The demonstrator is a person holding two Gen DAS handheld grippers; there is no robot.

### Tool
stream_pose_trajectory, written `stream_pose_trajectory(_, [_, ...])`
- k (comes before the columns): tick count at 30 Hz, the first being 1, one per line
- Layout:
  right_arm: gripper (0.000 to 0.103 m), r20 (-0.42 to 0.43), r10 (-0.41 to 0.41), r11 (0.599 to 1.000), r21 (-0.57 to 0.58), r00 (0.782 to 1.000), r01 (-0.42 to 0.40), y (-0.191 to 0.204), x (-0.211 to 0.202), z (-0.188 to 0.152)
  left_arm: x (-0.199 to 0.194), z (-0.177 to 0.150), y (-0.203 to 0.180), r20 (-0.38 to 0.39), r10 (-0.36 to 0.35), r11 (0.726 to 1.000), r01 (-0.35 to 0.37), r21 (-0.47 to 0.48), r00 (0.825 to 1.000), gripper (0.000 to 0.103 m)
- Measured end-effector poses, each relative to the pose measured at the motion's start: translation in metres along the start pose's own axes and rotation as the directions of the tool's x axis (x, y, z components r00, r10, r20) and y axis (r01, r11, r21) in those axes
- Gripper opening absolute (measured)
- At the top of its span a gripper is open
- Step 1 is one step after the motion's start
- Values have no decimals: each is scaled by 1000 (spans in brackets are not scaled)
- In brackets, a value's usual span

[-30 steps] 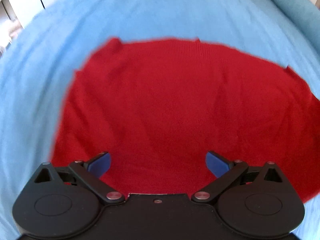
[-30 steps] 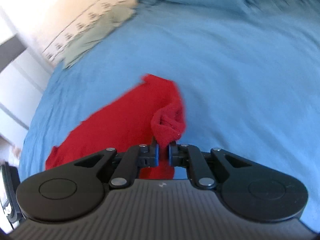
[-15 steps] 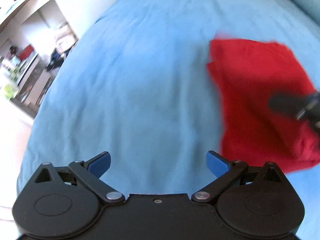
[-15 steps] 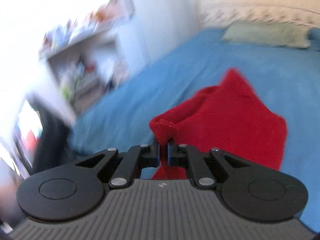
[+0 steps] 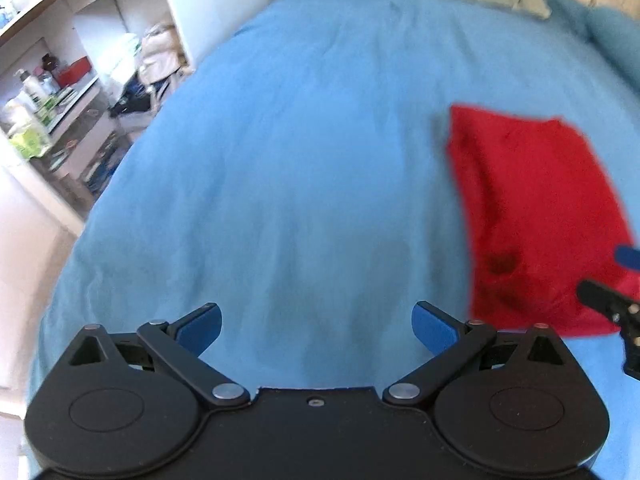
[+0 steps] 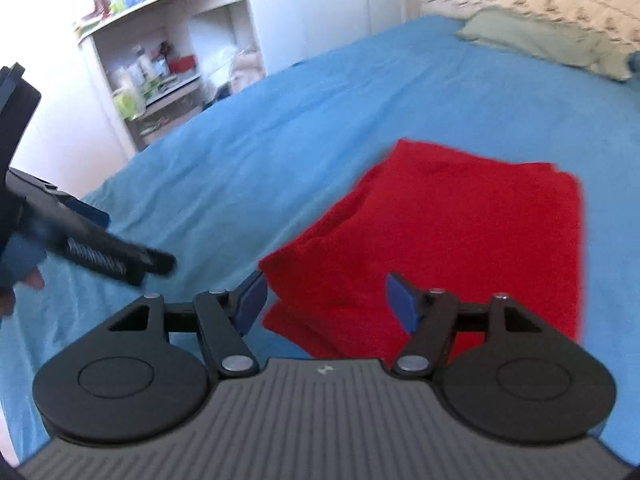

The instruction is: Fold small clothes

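A red knit garment (image 6: pixel 448 232) lies folded into a rough rectangle on the blue bedspread (image 6: pixel 280 152). In the left wrist view the red garment (image 5: pixel 536 216) sits at the right. My right gripper (image 6: pixel 326 300) hangs just over its near edge, jaws opening, the cloth below them and no pad pressing on it. My left gripper (image 5: pixel 316 326) is open over bare bedspread (image 5: pixel 300 160), left of the garment, nothing between its blue pads. The right gripper's tip (image 5: pixel 616 292) shows at the right edge there.
A white shelf unit (image 6: pixel 168 64) crowded with bottles and boxes stands beyond the bed's left side. A pale green pillow (image 6: pixel 536 40) lies at the head of the bed by a patterned headboard. A person's hand (image 6: pixel 20 264) holds the left gripper at the left.
My right gripper carried a pinched fold of the garment across and has let it go, jaws now apart. My left gripper swung off the garment to bare bedspread on its left.
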State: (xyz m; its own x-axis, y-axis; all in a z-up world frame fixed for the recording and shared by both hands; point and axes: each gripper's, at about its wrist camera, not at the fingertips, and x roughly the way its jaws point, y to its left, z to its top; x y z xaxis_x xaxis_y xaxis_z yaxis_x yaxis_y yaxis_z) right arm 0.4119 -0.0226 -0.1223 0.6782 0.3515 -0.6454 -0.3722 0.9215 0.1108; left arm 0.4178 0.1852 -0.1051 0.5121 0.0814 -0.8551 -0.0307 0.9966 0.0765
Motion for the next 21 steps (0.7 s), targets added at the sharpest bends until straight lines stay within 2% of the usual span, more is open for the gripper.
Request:
stream_pose_trajectory(2, [82, 3, -101, 995, 11, 995, 101, -11, -16, -3, -1, 9, -9, 19, -38, 999, 38, -8, 999, 103])
stream_pose_trajectory(4, [82, -19, -212, 977, 26, 977, 212, -27, -22, -11, 5, 18, -24, 26, -75, 997, 75, -11, 997, 103])
stream_pose_trajectory(6, [82, -68, -270, 959, 71, 960, 275, -50, -21, -17, 14, 26, -39, 28, -100, 995, 100, -18, 995, 103])
stream_pose_trajectory(9, [82, -103, -269, 948, 144, 958, 282, -76, -19, -23, 37, 32, -51, 15, -123, 992, 124, -31, 992, 103])
stream_pose_trajectory(12, [82, -133, -255, 951, 145, 958, 274, -92, -15, -33, 54, 25, -61, -32, -91, 996, 91, 6, 995, 102])
stream_pose_trajectory(16, [81, -165, -227, 966, 89, 960, 244, -112, -18, -51, 69, 2, -57, -81, -73, 995, 78, 64, 994, 101])
stream_pose_trajectory(18, [81, -173, -206, 970, 92, 963, 224, -124, -22, -60, 75, -9, -52, -112, -65, 996, 71, 55, 992, 101])
stream_pose_trajectory(21, [82, -174, -177, 970, 138, 969, 202, -133, -22, -70, 79, -12, -48, -105, -84, 995, 89, 42, 991, 101])
